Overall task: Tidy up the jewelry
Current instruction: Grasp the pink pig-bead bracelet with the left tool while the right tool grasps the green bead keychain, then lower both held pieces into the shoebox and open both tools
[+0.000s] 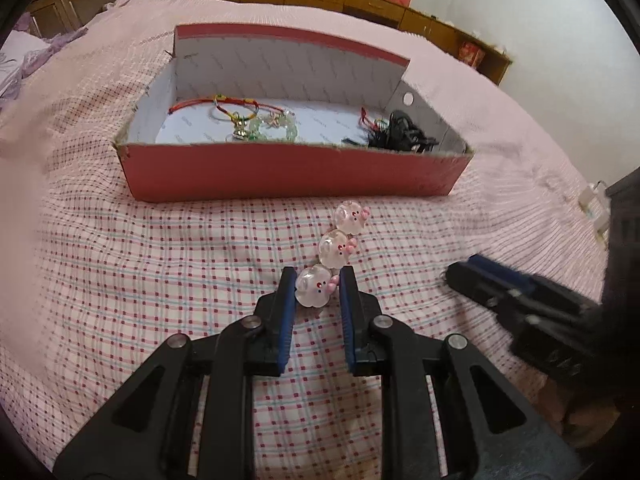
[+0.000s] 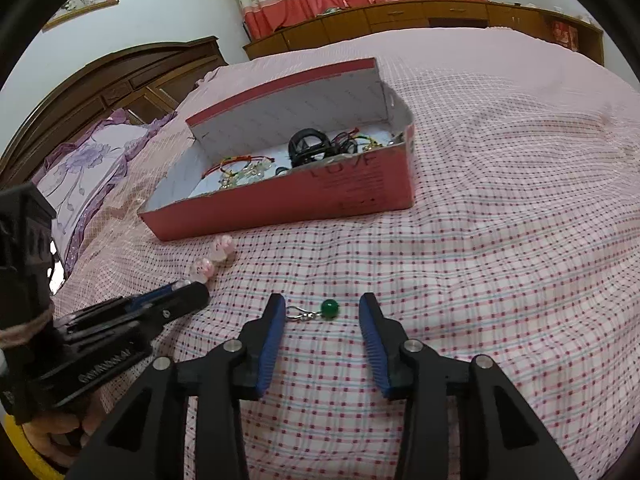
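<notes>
Pick phase, both tools down on the bed (image 1: 100,280), neither piece lifted yet.

Left gripper (image 1: 318,280): jaws straddle the nearest bead of the pig-bead string (image 1: 338,246). Left pad looks to be touching the bead, right pad is at its pink ear; real squeeze or not, I can't tell, so grip state unknown. The other two beads trail away from the fingers toward the front wall of the red box (image 1: 292,170), the farthest one lying just short of it. Whole string sits on the checked cover, about mid-bed in front of the box.

The box is open, lid flap standing at the back. Corded bracelets (image 1: 224,110) lie in its left end and a black tangle (image 1: 400,134) in its right end.

Right gripper (image 2: 322,310): released, jaws wide, green bead earring (image 2: 316,312) lying flat on the cover between them, hook toward the left finger, bead nearer the middle. No contact with either pad. It's well in front of the box, off its right front corner.

Next, as I read it: left tool firms up on the bead, lifts so the trailing beads clear the front wall, drops in the box. Round glossy bead may squirt out, so centre it. Right tool needs to close low on the small earring.
</notes>
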Demonstrator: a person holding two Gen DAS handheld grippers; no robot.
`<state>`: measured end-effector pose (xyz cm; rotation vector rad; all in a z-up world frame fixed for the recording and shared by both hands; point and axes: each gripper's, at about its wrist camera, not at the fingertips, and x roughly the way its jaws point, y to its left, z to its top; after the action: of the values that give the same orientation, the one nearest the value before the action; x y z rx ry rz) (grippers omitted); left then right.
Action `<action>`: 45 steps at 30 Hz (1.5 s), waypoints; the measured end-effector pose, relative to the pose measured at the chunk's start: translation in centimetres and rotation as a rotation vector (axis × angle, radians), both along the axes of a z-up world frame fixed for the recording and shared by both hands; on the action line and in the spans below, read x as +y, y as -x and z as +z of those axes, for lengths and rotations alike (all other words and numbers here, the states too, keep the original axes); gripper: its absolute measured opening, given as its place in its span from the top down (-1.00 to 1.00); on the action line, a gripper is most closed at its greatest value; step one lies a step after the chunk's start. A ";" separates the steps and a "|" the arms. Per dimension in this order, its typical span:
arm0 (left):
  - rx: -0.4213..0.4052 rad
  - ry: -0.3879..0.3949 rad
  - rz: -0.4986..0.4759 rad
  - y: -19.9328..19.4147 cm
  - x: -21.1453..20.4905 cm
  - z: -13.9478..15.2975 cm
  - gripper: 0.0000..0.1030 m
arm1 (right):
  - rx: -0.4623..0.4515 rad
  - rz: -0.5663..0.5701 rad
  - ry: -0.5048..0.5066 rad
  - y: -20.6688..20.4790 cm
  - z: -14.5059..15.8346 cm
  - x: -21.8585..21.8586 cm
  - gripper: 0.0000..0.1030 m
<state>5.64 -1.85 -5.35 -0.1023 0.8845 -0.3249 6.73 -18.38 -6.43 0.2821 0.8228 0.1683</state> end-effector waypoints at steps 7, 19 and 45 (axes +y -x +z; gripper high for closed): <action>-0.021 0.028 0.016 0.7 0.9 1.1 0.75 | 0.005 0.025 0.043 -0.7 -0.7 2.0 0.13; -0.068 0.043 0.034 2.3 1.9 3.2 0.75 | -0.032 0.046 0.093 0.2 -0.5 3.1 0.73; -0.222 0.060 0.110 2.0 2.9 8.5 0.75 | -0.257 0.028 0.036 1.9 8.3 2.1 0.74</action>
<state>3.59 1.09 3.11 -0.1667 0.6468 -0.2543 4.86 -16.31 1.85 0.2099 0.5749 0.2107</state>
